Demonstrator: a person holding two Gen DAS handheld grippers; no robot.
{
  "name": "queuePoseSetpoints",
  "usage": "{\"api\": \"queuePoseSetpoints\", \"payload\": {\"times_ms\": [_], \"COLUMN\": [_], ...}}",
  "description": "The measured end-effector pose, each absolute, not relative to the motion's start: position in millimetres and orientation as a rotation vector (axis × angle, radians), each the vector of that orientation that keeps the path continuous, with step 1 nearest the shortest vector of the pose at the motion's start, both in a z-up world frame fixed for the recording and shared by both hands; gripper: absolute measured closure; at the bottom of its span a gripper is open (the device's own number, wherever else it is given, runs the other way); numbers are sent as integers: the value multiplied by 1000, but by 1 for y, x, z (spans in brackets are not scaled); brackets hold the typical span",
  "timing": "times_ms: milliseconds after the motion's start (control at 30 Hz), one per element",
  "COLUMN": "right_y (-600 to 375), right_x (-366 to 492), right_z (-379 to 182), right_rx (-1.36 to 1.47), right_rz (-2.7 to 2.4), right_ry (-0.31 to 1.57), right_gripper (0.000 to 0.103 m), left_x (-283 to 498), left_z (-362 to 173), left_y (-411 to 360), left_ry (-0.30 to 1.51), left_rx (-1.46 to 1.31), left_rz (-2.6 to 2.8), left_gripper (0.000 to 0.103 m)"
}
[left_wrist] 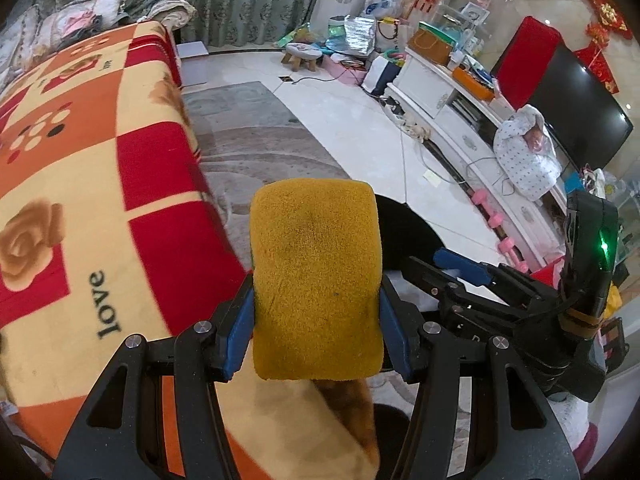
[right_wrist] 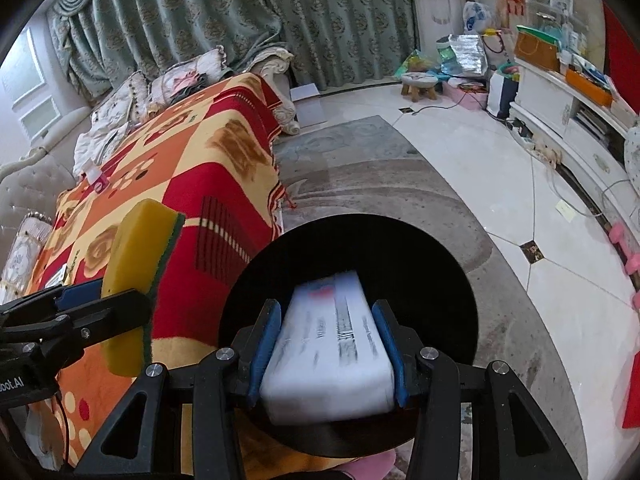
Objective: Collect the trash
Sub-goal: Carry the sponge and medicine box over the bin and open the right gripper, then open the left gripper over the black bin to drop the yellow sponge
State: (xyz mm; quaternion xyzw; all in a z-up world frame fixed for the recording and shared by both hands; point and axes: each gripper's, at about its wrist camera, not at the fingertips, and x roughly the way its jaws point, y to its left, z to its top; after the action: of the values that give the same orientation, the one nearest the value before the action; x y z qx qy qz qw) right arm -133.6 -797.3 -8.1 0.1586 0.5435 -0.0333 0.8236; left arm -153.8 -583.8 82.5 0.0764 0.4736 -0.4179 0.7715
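Note:
My left gripper (left_wrist: 316, 320) is shut on a yellow sponge (left_wrist: 316, 276), its blue pads pressing both sides. In the right wrist view the same sponge (right_wrist: 134, 280) shows a green scouring side and hangs over the blanket, left of the bin. My right gripper (right_wrist: 326, 344) is shut on a white printed box (right_wrist: 332, 344), held over the open mouth of a round black bin (right_wrist: 440, 264). From the left wrist view the bin (left_wrist: 408, 228) lies just behind the sponge, and the right gripper (left_wrist: 464, 268) reaches in from the right above it.
A sofa under a red, orange and cream blanket (right_wrist: 192, 184) stands left of the bin. A grey rug (right_wrist: 360, 168) and pale floor tiles (right_wrist: 560, 248) lie beyond. A white TV cabinet (left_wrist: 452, 120) runs along the right, with a small stool (right_wrist: 418, 84) and bags near the curtains.

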Motion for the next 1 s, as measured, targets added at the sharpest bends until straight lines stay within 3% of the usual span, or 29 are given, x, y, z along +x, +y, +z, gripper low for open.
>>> {"api": "queuePoseSetpoints", "payload": {"times_ms": [267, 1000], "right_y": [-811, -807], "right_x": [-136, -138], "right_z": [-11, -12], "right_rx": [368, 373], "right_rz": [-108, -120], "right_ry": [1152, 1182], "right_gripper": [58, 54], "left_x": [-155, -153], "left_z": [76, 79], "left_y": [-596, -569], "left_ry": [1049, 1051], "left_rx": [131, 125], "left_rz": [-956, -905], "left_gripper": [41, 40]}}
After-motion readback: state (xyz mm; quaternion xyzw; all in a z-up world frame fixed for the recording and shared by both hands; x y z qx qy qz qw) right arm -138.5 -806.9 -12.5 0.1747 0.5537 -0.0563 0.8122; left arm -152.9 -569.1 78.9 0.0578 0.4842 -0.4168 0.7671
